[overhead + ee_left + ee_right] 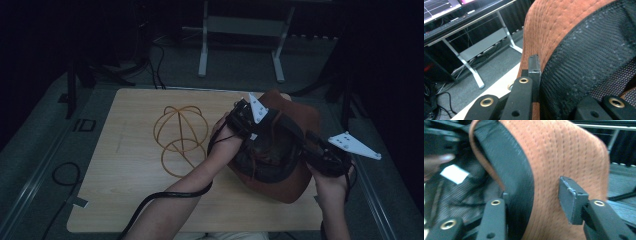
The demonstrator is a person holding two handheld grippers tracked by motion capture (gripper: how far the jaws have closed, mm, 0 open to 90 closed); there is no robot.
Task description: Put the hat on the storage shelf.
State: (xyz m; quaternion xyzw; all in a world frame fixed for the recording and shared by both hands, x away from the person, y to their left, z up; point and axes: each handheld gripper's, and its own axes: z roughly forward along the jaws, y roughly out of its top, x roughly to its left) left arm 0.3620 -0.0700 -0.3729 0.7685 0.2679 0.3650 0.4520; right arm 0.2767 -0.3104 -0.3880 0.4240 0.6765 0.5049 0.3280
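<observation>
Brown hat (295,125) in both tongs' grip above pale wooden table (130,165), dark room.

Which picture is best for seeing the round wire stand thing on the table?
The high view: the wire stand sits whole on the wooden table, left of the brown hat. The left gripper view and right gripper view are close-ups of the hat's brim and black lining.

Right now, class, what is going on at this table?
A person holds a wide-brimmed rust-brown suede hat upside down over the wooden table, one gripper on each side. The left gripper and right gripper each straddle its brim and black mesh lining. A golden wire hat stand waits beside it, bare.
</observation>
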